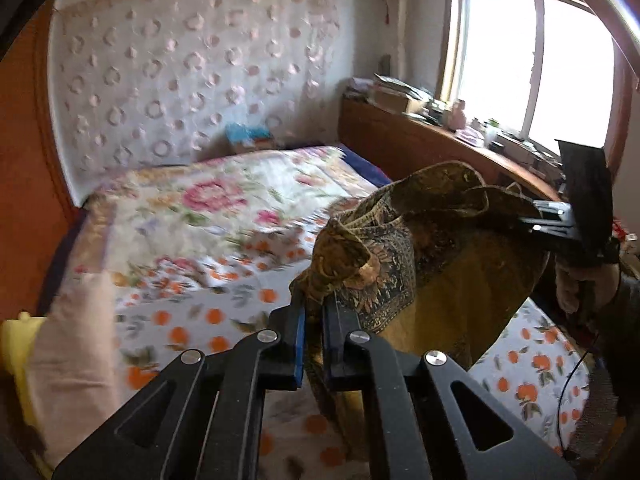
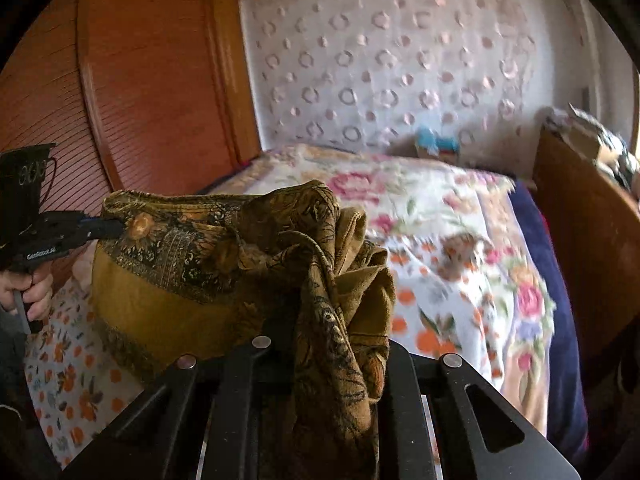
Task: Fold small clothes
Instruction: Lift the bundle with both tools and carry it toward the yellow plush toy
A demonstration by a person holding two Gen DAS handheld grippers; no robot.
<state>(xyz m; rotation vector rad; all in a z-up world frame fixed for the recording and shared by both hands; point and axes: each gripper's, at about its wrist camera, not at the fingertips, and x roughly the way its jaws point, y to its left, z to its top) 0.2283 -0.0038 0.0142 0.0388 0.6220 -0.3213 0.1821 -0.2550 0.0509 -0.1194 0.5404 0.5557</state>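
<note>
Left wrist view: over the bed [image 1: 200, 240], the cloth [image 1: 420, 248] hangs between my grippers. Left gripper [image 1: 314, 320] pinches one corner, right gripper [image 1: 536, 216] the other. I keep both level and taut before laying it flat.

We see the right gripper [image 2: 340, 344] low in the foreground, clamped on a bunched fold of an ochre patterned cloth [image 2: 224, 256]. The left gripper [image 2: 116, 227] pinches the cloth's far corner at left; a hand [image 2: 34, 292] grips its handle. The cloth hangs between them above a bed [image 2: 460, 248] with a floral cover. A wooden wardrobe [image 2: 132, 80] stands behind.
</note>
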